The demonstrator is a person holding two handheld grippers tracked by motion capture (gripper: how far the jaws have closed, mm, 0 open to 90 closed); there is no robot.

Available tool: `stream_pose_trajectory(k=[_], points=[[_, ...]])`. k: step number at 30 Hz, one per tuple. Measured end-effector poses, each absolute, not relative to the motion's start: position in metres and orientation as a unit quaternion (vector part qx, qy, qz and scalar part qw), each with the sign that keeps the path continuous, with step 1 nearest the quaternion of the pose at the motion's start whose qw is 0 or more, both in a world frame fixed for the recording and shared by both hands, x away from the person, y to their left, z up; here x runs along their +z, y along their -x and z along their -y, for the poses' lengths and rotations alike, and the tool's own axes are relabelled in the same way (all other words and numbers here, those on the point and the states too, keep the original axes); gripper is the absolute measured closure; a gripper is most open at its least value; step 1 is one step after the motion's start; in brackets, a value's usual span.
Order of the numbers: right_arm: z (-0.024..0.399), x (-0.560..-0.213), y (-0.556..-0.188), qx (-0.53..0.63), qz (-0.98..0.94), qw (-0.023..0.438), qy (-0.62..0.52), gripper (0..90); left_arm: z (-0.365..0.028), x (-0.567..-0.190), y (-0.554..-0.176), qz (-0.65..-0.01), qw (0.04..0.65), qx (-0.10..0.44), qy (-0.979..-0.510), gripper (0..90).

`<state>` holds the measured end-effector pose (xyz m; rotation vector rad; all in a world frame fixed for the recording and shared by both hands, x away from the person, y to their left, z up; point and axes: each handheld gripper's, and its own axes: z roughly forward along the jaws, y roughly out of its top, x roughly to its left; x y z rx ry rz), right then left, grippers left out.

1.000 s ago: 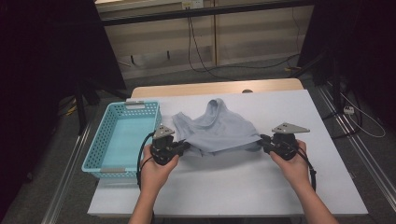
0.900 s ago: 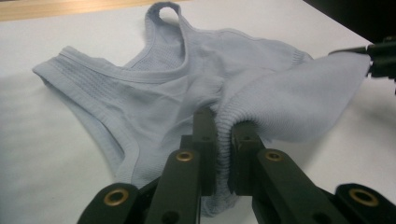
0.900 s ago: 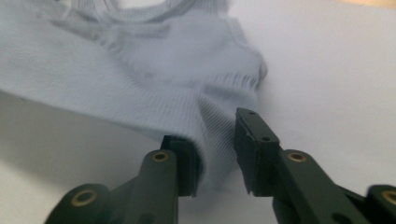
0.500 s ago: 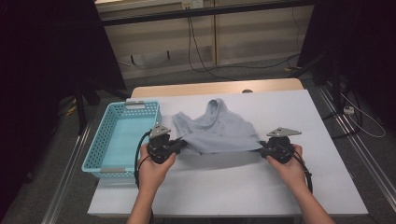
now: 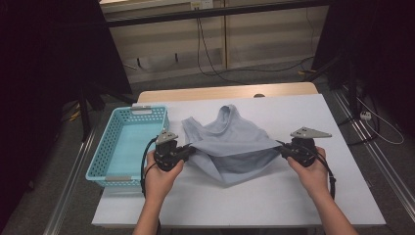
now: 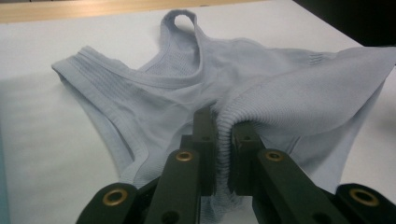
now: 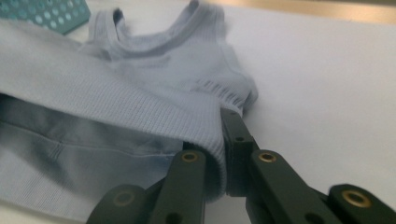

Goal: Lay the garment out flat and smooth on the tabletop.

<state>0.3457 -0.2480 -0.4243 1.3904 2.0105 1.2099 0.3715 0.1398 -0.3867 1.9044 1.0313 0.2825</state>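
While the pale blue tank top [image 5: 230, 142] is lying near the middle of the white worktop [image 5: 342, 196], its ribbed hem is held lifted and stretched between two grippers. The left gripper [image 6: 223, 140] is seen with its jaws pressed together on one hem corner, and the right gripper [image 7: 223, 140] is seen pinching the opposite corner. The shoulder straps rest flat on the far side, toward the wooden edge. A turquoise basket [image 5: 105, 161] stands just beside the garment, on the left. The step in hand is judged to be a fold of the hem toward the straps. For the next move, both corners would need to be carried forward evenly, with the cloth kept taut.
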Motion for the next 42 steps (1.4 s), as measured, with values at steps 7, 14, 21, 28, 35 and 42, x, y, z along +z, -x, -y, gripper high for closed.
stream_pose_trajectory(k=[7,14,21,28,35,42], points=[[0.246,-0.429,-0.346,0.422,-0.731,0.195,-0.498,83.8,-0.137,-0.388,-0.370,-0.419,0.458,0.106,-0.777,82.9],[0.240,-0.431,-0.347,0.415,-0.743,0.198,-0.486,68.4,-0.136,-0.389,-0.370,-0.415,0.451,0.097,-0.784,82.0],[0.233,-0.428,-0.346,0.414,-0.753,0.200,-0.472,57.7,-0.133,-0.391,-0.370,-0.415,0.446,0.091,-0.788,80.9],[0.230,-0.427,-0.346,0.422,-0.759,0.196,-0.456,42.1,-0.131,-0.393,-0.370,-0.413,0.441,0.088,-0.792,80.1],[0.227,-0.421,-0.344,0.439,-0.756,0.202,-0.442,44.2,-0.131,-0.394,-0.369,-0.411,0.437,0.085,-0.796,77.4],[0.226,-0.416,-0.343,0.455,-0.752,0.202,-0.431,41.6,-0.131,-0.394,-0.369,-0.414,0.437,0.082,-0.795,74.2]])
